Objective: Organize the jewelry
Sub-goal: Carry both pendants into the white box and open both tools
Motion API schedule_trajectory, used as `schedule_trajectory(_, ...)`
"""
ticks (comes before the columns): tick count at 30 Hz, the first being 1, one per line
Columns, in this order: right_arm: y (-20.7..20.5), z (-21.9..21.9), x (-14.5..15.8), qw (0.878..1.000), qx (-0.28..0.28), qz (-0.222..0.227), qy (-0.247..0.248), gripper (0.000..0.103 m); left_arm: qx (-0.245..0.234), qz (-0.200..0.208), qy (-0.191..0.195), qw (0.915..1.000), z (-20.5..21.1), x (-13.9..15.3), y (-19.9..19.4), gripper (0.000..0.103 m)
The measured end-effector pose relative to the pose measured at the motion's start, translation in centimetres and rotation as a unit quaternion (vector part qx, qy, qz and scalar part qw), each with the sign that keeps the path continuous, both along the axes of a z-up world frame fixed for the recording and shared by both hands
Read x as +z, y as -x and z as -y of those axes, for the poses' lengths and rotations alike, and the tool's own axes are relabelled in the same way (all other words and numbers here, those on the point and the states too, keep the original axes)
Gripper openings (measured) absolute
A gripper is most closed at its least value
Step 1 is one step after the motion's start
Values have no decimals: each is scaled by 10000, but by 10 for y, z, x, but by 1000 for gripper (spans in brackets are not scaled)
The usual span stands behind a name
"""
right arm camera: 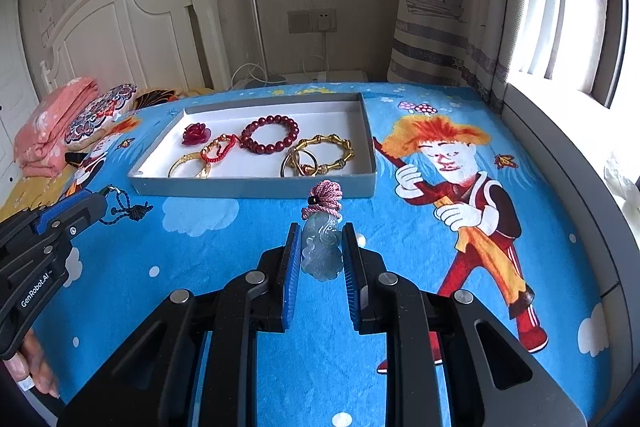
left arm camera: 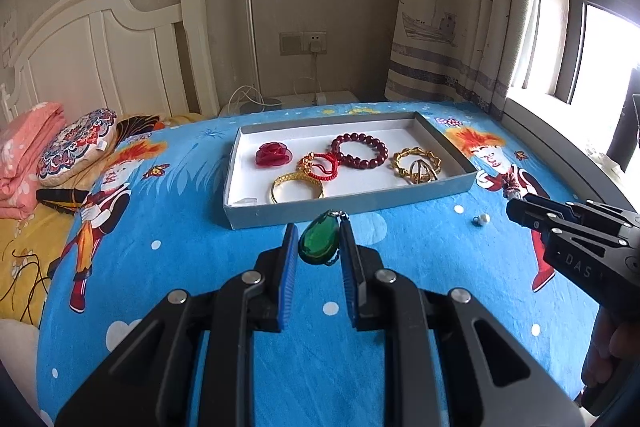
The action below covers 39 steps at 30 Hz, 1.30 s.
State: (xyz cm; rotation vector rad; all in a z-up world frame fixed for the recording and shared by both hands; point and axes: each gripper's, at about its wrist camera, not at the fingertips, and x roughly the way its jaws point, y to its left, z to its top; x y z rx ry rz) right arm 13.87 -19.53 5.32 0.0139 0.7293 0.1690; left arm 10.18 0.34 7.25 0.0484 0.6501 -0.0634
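On the left, my left gripper (left arm camera: 319,247) has its blue pads set either side of the green teardrop pendant (left arm camera: 319,241), which sits between them just near of the grey tray's (left arm camera: 344,205) front wall. I see a sliver of gap at the left pad, so I cannot tell whether I am clamped on it or only bracketing it. It looks like glass or polished stone: small, light, stiff, slick-faced and liable to chip. I judge the flat faces give the best hold, with gentle pressure, since the rounded edge could squirt out. In the right wrist view a dark knotted cord (right arm camera: 129,209) trails from that gripper's tip; it is limp and could snag on the tray wall.

Inside the tray lie a red fabric rose (left arm camera: 273,155), a gold bangle (left arm camera: 297,187), a red cord bracelet (left arm camera: 319,166), a dark red bead bracelet (left arm camera: 359,150) and a gold bamboo-style bangle (left arm camera: 416,163).

Further right, my right gripper (right arm camera: 321,251) has its jaws close about a pale jade-like carved pendant (right arm camera: 321,249), with its bunched pink cord (right arm camera: 325,198) on the far side; full contact is again unclear. The carving is hard, brittle and uneven, so I would squeeze across its thickest middle. A small pearl-like piece (left arm camera: 480,219) rests on the blue blanket (left arm camera: 420,267), near the right gripper.
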Motion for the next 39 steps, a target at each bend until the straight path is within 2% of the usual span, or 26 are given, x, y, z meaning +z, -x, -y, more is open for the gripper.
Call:
schedule_trajectory(13,-45,-12,21,9997,29,219,-36,20,-48,184,-71,9998,14,18,-44,20)
schedule_trajectory(22,-76,-25,26,9995,90,282,-72,20,-65,199,58,9998,24,20,-80,20)
schedule_trajectory(30,-115,-30,5,9996,42,151,-221,20,-50,70,344,9994,27,2,-117,20)
schedule_trajectory(39,-137,-26,-15,9999,-96,61,-86,20,70,-214,492,9985,21,-24,-147,20)
